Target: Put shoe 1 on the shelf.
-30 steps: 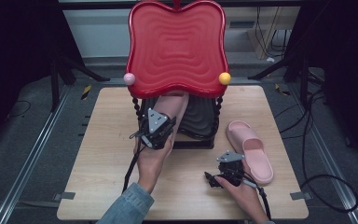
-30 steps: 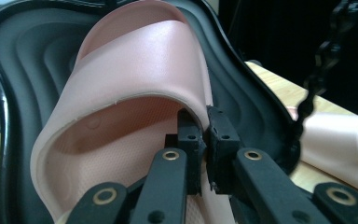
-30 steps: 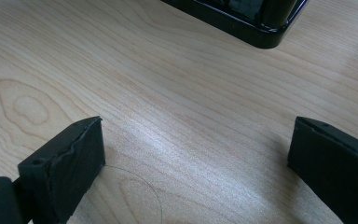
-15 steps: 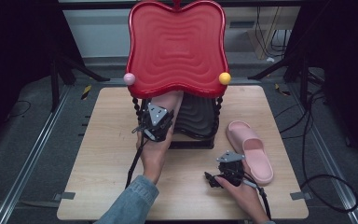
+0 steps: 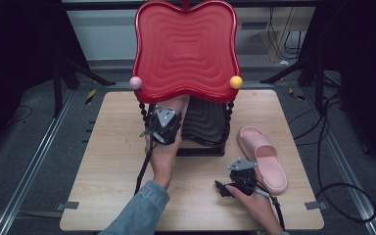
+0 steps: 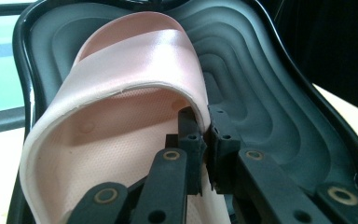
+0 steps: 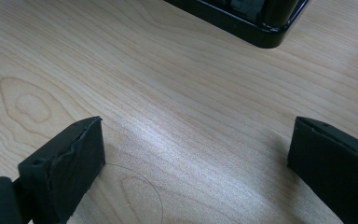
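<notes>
A two-tier rack stands at the table's back, its red top tray [image 5: 186, 49] above a black lower tray [image 5: 208, 122]. My left gripper [image 6: 206, 144] is shut on the strap edge of a pink slipper [image 6: 135, 65], which lies on the black lower tray [image 6: 270, 93]. In the high view the left gripper [image 5: 162, 125] reaches under the red tray. A second pink slipper [image 5: 264, 156] lies on the table to the right. My right gripper [image 5: 223, 188] rests near the table's front, beside that slipper; its jaws [image 7: 191, 177] stand wide open over bare wood with nothing between them.
The rack's black base corner [image 7: 265, 32] lies just ahead of the right gripper. Pink [image 5: 135, 82] and yellow [image 5: 236, 82] knobs sit on the red tray's front corners. Cables trail on the floor at the right, and metal rails run along both sides of the wooden table [image 5: 107, 161].
The left hand has pushed its gripper farther in under the red tray, toward the back. The right gripper has stayed where it was.
</notes>
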Demonstrator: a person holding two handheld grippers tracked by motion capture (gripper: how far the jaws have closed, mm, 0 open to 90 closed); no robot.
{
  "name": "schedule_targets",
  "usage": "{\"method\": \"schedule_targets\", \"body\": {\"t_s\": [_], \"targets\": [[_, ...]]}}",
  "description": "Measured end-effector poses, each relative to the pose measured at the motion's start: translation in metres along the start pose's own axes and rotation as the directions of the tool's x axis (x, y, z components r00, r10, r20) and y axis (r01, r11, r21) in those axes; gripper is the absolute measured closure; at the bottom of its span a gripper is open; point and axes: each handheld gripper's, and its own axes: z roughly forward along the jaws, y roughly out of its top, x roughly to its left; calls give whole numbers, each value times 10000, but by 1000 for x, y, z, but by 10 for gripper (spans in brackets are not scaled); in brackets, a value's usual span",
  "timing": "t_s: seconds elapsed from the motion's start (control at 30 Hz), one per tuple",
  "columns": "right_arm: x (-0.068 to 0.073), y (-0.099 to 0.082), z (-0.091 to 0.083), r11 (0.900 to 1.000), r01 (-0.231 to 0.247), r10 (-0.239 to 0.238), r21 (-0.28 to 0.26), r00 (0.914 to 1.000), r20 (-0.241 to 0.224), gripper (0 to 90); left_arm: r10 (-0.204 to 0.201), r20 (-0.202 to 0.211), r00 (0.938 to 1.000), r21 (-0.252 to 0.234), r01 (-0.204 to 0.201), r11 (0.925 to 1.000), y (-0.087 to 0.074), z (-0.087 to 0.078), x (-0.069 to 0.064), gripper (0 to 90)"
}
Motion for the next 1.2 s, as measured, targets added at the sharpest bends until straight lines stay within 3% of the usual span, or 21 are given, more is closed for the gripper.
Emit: {"method": "schedule_targets", "body": {"t_s": [0.23, 0.57, 0.83, 0.97, 1.2], "targets": [[0, 0, 0, 10000, 37, -37, -11, 10000, 9, 40, 193, 180, 9997, 280, -198, 9994, -3, 5, -2, 831], [0, 0, 0, 10000, 32, -32, -9, 10000, 7, 40, 93, 661, 9978, 510, -127, 9986, -2, 3, 3, 754], [0, 0, 0, 10000, 31, -31, -8, 10000, 7, 40, 630, 1068, 9923, 694, -707, 9951, -1, -6, 2, 661], [0, 0, 0, 10000, 37, -37, -10, 10000, 8, 40, 978, 1556, 9830, 968, -1137, 9888, -1, -16, 4, 642], [0, 0, 0, 10000, 37, -37, -11, 10000, 8, 40, 1957, 2195, 9558, 1224, -2259, 9664, -5, -44, 11, 642]]}}
